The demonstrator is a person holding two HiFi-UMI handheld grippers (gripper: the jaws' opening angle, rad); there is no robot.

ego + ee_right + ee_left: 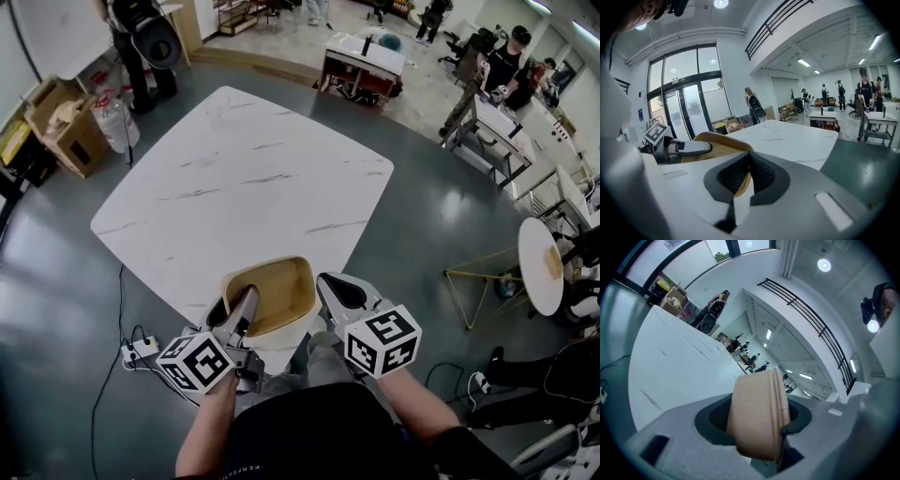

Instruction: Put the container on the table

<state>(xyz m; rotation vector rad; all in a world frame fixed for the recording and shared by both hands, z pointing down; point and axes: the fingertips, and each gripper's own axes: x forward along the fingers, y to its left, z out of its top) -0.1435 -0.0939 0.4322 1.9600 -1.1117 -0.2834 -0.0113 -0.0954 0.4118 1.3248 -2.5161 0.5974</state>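
Note:
A tan, rounded-square container [272,295] hangs over the near corner of the white marble table [234,178], carried between both grippers. My left gripper [242,305] is shut on its left wall, one finger inside the bowl. In the left gripper view that wall [757,418] fills the space between the jaws of the left gripper [761,430]. My right gripper [330,292] is at the right rim. In the right gripper view the thin tan rim [717,143] runs between the closed pads of the right gripper [749,180], and the left gripper [679,149] shows across the bowl.
Cardboard boxes [61,122] and a standing person [141,37] are beyond the table's far left corner. A power strip [141,351] with cables lies on the grey floor at the left. A small round table [542,265] and a yellow frame [478,281] stand to the right.

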